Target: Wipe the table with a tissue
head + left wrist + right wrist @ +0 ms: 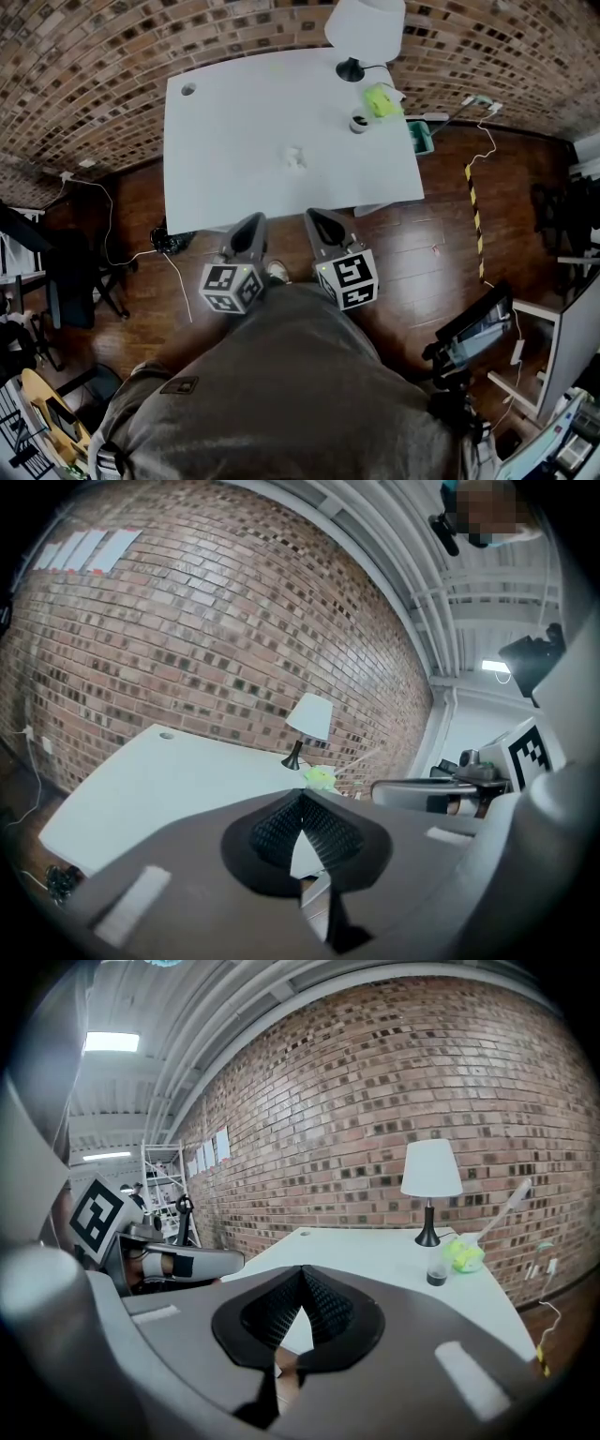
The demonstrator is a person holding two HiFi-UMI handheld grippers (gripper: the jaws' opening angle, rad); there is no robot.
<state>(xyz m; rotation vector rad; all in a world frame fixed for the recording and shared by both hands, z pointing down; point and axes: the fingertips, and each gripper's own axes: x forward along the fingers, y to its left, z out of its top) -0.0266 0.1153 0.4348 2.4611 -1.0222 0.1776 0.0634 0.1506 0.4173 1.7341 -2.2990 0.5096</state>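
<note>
Two sets of fingers pressed together, empty — left gripper (253, 220), right gripper (316, 216) — tissue (295, 157) crumpled, axis unclear

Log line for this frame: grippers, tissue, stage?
left gripper: shut, empty | right gripper: shut, empty | tissue: on table, not gripped | stage: wiping not started

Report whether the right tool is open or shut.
Shut. In the right gripper view the right tool has its jaws meeting at the tip, nothing between them.
</note>
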